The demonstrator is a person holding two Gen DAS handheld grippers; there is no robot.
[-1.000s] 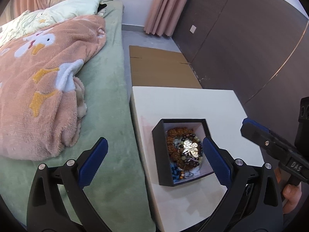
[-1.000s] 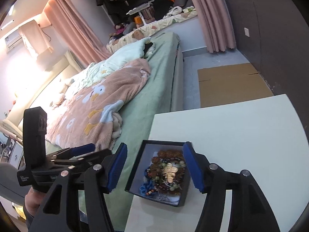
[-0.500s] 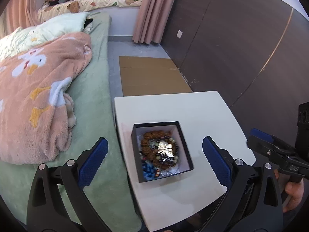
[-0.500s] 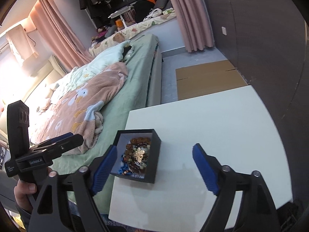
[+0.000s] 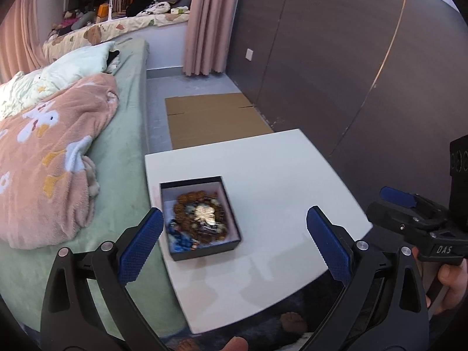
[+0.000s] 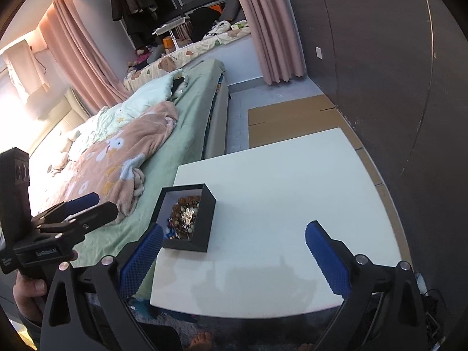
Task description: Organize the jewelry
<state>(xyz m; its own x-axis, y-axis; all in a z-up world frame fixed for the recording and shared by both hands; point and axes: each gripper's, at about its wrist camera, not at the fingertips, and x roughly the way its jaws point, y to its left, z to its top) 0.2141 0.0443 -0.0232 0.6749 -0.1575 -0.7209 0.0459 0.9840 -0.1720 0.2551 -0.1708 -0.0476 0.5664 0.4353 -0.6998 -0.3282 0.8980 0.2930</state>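
Both left tongs (image 5: pixel 234 245) and right tongs (image 6: pixel 234 257) gape spread, gripping nothing, jewelry box (image 6: pixel 187 219) near table's (image 6: pixel 292 181) bed-side edge

right gripper (image 5: pixel 444 248): "DAS" | left gripper (image 6: pixel 44 253): label blurred, possibly unreadable

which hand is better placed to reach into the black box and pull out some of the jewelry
Left, probably. The left tongs open almost over the black box and its jewelry. The right tongs are also open, but point at bare white table, with the box beside their left finger.
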